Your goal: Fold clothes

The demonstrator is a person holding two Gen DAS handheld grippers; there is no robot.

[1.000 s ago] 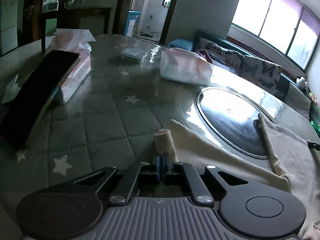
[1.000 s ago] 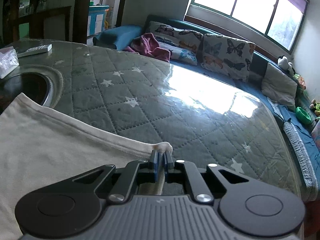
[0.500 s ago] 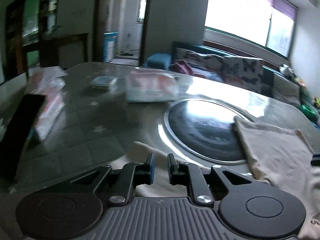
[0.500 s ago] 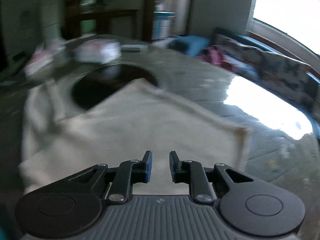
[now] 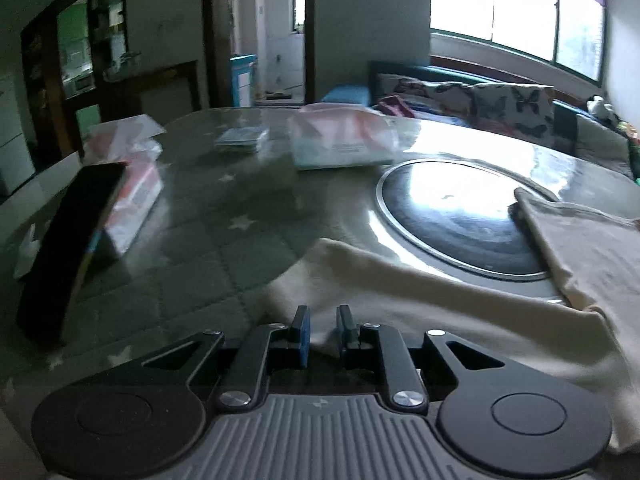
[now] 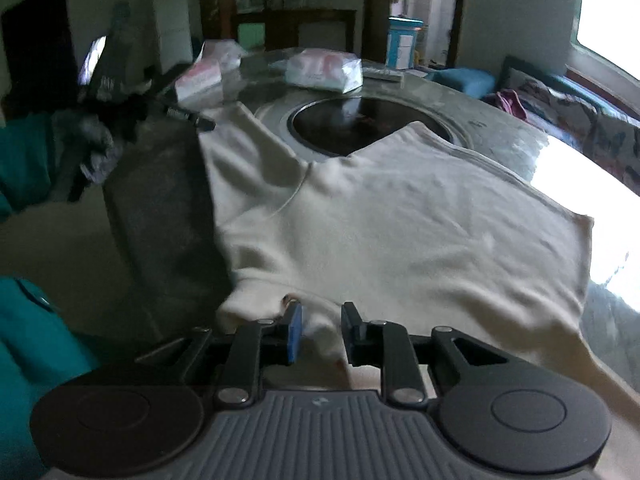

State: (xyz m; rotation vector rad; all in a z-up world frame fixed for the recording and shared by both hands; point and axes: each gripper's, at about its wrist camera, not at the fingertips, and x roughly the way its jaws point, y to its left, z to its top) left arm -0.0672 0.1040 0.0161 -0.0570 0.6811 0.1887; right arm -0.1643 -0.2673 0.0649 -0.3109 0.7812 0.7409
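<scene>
A cream T-shirt lies spread on the glass-topped table, one part over the round dark inset. My left gripper hovers over the shirt's left edge. It is open by a narrow gap, and the pads press on nothing. In the right wrist view the same shirt fills the middle, its near hem hanging toward the camera. My right gripper is at that near hem with its jaws opening. Cloth shows in the gap, but the blue pads do not squeeze it.
A dark phone leans on a tissue pack at the left. Another tissue pack sits behind the round black inset. A dark chair back and teal cloth stand left of the table edge. A sofa with butterfly cushions lies beyond.
Both grippers were shut on shirt corners a second ago; both have let go and opened. The right one has swung round to the shirt's near hem. The left has shifted slightly.
</scene>
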